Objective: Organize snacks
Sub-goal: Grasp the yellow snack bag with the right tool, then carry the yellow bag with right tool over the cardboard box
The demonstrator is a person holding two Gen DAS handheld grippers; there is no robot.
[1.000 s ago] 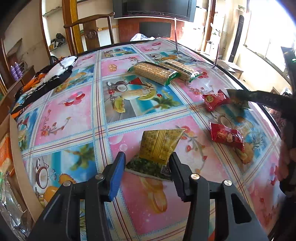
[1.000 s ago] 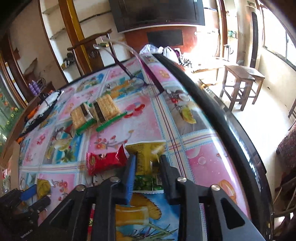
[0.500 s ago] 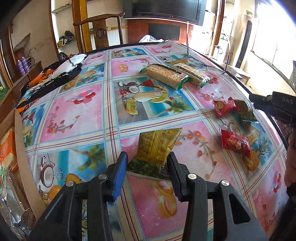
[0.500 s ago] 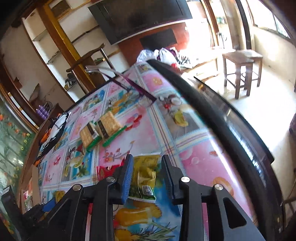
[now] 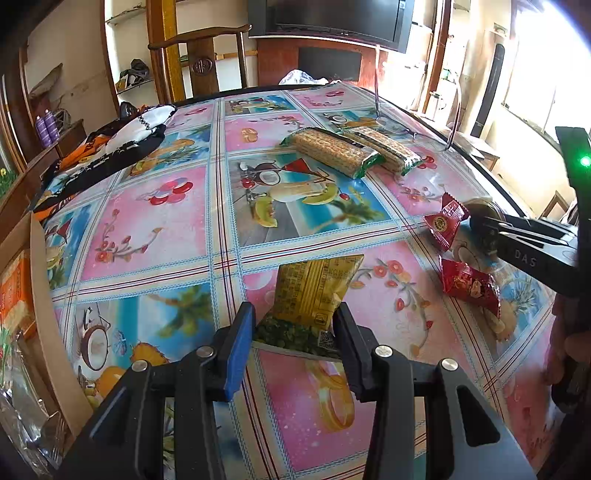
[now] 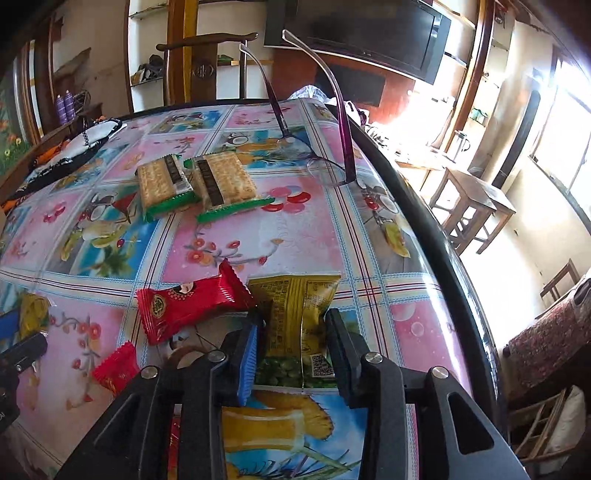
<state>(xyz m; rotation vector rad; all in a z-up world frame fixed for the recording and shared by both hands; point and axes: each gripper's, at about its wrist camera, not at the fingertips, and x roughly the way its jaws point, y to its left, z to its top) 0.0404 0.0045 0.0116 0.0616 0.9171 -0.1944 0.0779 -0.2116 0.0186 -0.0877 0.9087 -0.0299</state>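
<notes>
Left gripper (image 5: 293,334): narrowly open astride yellow packet (image 5: 314,291) | right gripper (image 6: 291,347): likewise, contact unclear.

A snack packet (image 5: 314,295) lay between my left gripper (image 5: 293,325) fingers on the tabletop (image 5: 147,221); two cracker packs (image 5: 332,151) sat far ahead.

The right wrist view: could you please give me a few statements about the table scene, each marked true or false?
1. The cracker packs lie side by side on the table. True.
2. The eyeglasses are folded shut. False: their temples are open and stick up in the air.
3. A red packet lies right beside the yellow packet. True.
4. The television shows a bright picture. False: its screen is dark.
</notes>
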